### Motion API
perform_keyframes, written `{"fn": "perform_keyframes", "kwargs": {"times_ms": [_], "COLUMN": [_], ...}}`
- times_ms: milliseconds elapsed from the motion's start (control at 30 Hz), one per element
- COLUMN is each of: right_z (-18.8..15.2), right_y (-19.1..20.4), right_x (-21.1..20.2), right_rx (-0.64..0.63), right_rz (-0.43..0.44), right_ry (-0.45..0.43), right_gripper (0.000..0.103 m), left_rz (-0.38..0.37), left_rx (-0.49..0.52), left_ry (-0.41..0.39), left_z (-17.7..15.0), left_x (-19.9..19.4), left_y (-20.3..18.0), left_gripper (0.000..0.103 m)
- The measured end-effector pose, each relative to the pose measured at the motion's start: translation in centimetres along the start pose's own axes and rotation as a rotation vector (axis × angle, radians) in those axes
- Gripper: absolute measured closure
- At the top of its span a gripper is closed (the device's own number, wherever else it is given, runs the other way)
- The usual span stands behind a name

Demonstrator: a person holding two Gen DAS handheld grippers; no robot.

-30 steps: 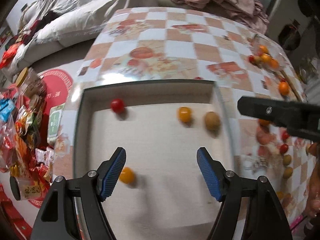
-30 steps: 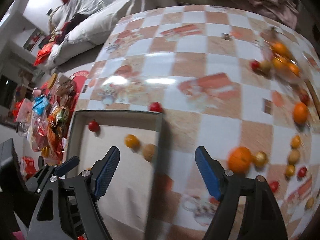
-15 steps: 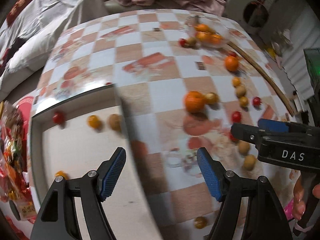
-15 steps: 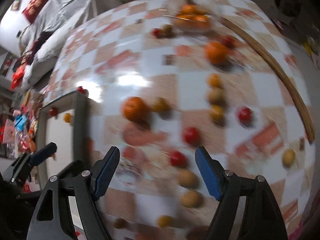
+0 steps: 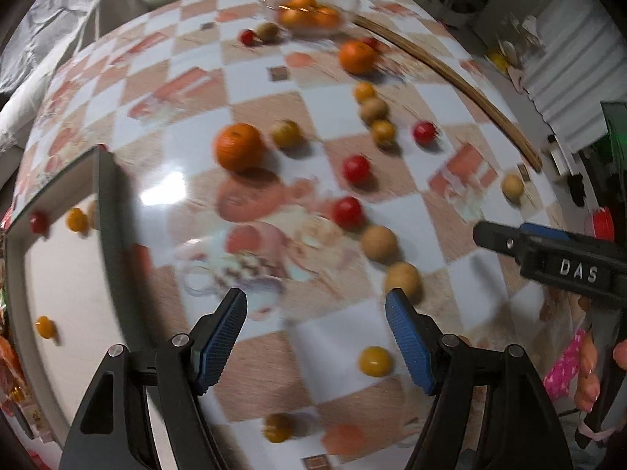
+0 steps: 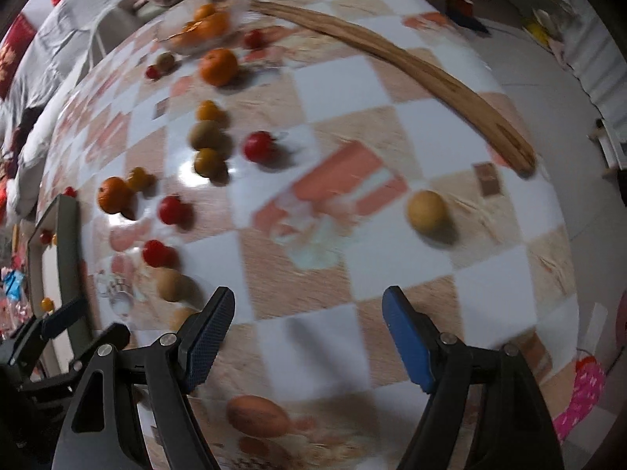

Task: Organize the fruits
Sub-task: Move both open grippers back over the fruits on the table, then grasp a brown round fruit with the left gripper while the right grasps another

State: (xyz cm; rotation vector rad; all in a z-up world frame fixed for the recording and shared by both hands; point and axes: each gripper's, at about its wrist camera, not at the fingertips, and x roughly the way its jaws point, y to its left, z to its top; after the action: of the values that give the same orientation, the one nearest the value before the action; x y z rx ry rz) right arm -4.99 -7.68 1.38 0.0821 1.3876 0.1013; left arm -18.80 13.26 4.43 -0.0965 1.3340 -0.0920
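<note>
Many small fruits lie loose on the checked table: an orange point(image 5: 239, 147), red cherry tomatoes point(image 5: 356, 168), brown round fruits point(image 5: 378, 239) and yellow ones point(image 5: 375, 360). A shallow tray point(image 5: 106, 211) at the left holds several small fruits point(image 5: 76, 219). My left gripper point(image 5: 315, 333) is open and empty above the table, a brown fruit point(image 5: 403, 278) by its right finger. My right gripper point(image 6: 307, 337) is open and empty over bare table, with a lone yellow-brown fruit point(image 6: 426, 211) ahead to its right. The right gripper also shows in the left wrist view point(image 5: 548, 258).
A clear bowl of oranges point(image 5: 309, 13) stands at the table's far side. A wooden stick point(image 6: 411, 66) lies along the far right edge. Bedding and clothes lie beyond the table. Snack packets lie on the floor at the left point(image 6: 11, 282).
Both grippers have swung right, away from the tray and over the scattered fruit. Both stay open and empty.
</note>
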Motion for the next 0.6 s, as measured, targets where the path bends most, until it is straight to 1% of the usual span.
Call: {"fn": "perform_keyframes", "kwargs": {"times_ms": [200, 400, 600], "right_z": [-0.1, 0.5, 1.7], "right_y": [-2.8, -5.3, -5.3], "right_x": [-0.3, -0.1, 0.7], "right_rx": [0.028, 0.06, 0.006], "right_rz": [-0.033, -0.058, -0.064], "right_ry": [-0.021, -0.044, -0.057], "right_gripper": [0.022, 0.022, 0.023], "left_rz": [-0.015, 0.014, 0.04], "left_rx": [0.006, -0.041, -0.065], "left_ry": [0.018, 0.036, 0.051], "left_z": [-0.1, 0.0, -0.3], "left_x": [1.2, 2.6, 3.6], "left_y": [-2.3, -3.1, -3.2], "left_gripper": [0.028, 0.029, 0.029]}}
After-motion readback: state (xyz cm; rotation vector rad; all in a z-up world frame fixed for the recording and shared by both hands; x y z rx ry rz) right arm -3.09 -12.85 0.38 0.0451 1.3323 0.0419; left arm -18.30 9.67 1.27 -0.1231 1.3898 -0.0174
